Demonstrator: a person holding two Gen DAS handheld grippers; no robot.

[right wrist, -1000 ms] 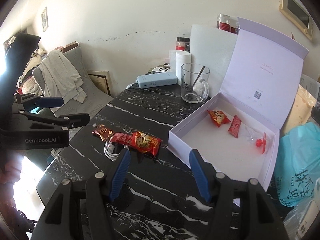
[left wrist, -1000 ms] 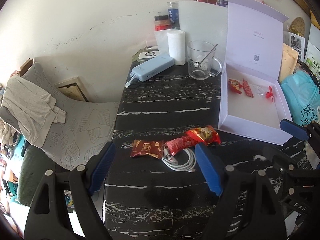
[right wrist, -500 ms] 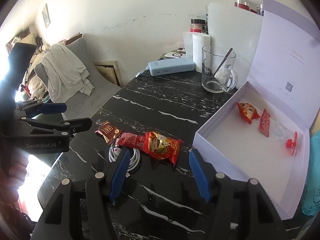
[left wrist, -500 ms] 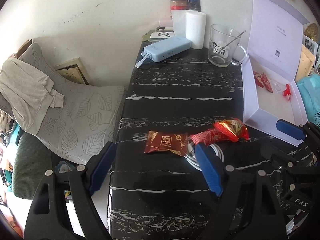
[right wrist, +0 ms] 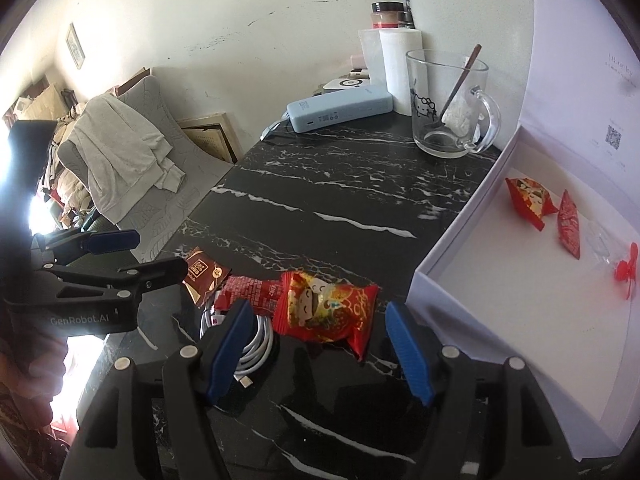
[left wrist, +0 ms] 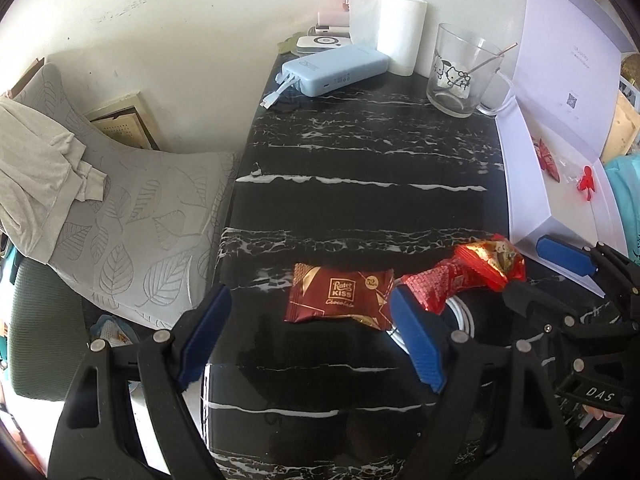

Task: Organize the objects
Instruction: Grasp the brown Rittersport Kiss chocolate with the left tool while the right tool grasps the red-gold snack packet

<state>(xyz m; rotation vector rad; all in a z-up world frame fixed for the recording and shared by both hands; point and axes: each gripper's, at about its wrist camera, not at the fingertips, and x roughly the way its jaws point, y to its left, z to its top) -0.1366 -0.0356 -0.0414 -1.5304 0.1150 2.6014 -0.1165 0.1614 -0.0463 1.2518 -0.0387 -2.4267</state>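
Both hand-held grippers are released, jaws spread wide, holding nothing. Left hand-held gripper sits low over the table edge with the chocolate packet lying between its fingers, not touching them. Looks lined up for a pick, my guess. Right hand-held gripper brackets the red snack bag the same way; left finger sits over the white cable coil.

Loose items are clustered at the near table edge: chocolate packet flat, label up, maroon with gold trim; a red stick packet lies partly on the cable and runs under the snack bag's end; snack bag is puffy, crinkled, cartoon face print, resting tilted on the stick packet.

White box is open just right of the pile, lid propped upright, so it's likely the drop target. It already has two red packets and a small red propeller toy inside.

Power bank, glass mug with spoon, and paper roll stand at the far end, well apart from the pile.

Risk: the right pinch could catch the cable along with the bag.
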